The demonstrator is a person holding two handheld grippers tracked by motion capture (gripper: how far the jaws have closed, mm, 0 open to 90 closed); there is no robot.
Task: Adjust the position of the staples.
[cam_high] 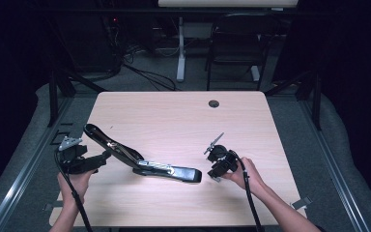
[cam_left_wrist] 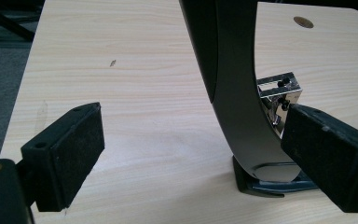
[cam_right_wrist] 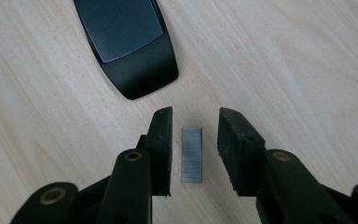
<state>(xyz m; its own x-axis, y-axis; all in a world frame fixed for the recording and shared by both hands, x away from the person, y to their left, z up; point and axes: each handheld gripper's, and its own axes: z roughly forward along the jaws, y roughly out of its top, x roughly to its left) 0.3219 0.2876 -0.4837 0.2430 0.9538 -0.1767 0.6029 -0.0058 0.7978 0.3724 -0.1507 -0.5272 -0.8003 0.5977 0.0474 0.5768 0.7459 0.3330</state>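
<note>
The stapler [cam_high: 140, 162] lies opened near the table's [cam_high: 174, 116] front edge. The staple strip [cam_right_wrist: 191, 154] lies between the right gripper's [cam_right_wrist: 195, 149] released jaws; these should be closed squarely on its long sides. The left gripper [cam_left_wrist: 191, 154] is released too, one pad beside the stapler.

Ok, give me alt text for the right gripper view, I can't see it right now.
A strip of staples lies flat on the wooden table between the right gripper's two open black jaws, with a gap on each side. Just beyond the jaws, the rounded black end of a stapler rests on the table.
</note>
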